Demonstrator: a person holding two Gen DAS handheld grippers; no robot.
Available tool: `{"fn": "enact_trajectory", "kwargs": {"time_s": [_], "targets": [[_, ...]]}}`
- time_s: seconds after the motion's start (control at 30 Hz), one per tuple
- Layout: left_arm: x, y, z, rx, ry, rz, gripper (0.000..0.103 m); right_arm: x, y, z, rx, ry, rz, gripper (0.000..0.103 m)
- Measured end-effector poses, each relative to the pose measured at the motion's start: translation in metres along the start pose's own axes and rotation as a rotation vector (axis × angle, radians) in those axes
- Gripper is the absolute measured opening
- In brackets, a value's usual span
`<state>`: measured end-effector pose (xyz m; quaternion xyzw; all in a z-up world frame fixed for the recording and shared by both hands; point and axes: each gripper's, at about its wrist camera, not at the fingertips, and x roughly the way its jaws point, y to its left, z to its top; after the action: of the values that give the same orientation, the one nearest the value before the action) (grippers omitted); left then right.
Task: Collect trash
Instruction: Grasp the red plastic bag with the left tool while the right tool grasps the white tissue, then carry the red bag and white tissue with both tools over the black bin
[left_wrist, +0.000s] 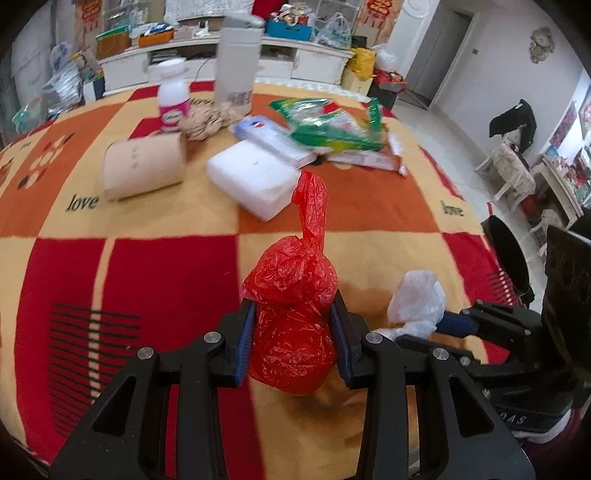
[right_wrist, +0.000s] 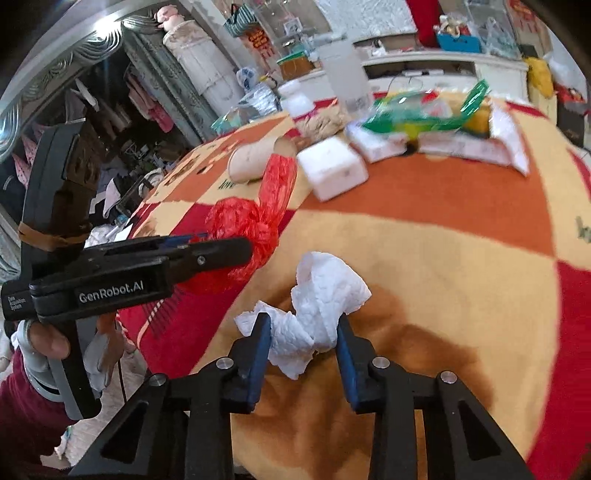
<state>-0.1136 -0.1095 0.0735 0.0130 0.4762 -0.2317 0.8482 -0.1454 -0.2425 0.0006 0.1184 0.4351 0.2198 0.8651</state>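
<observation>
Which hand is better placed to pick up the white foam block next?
Neither is free now: the left gripper is shut on the red plastic bag, the right gripper on the crumpled white tissue. After unloading, probably left: the white foam block lies straight ahead of it.

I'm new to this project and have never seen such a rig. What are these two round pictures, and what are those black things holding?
No robot here: a person holds black tongs in each hand, each with a wide-angle camera looking along its fingers. One picture is from the left tongs, shut on a knotted red plastic bag. The other is from the right tongs, shut on a crumpled white tissue. Each view also shows the other tool from the side. Farther back on the checked blanket lie a paper cup on its side, a white foam block, a white bottle and a green wrapper.
</observation>
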Motion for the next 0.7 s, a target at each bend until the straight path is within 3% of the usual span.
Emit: {"fn": "enact_trajectory", "kwargs": {"time_s": [0.3,0.7], "targets": [[0.015,-0.055,0.015,0.073,-0.015,-0.060,0.035,-0.043,-0.033,0.002,0.021,-0.033,-0.124,0.033],[0.035,-0.091,0.022,0.094,-0.011,-0.087,0.035,-0.073,-0.068,-0.002,0.052,-0.073,-0.265,0.033]]}}
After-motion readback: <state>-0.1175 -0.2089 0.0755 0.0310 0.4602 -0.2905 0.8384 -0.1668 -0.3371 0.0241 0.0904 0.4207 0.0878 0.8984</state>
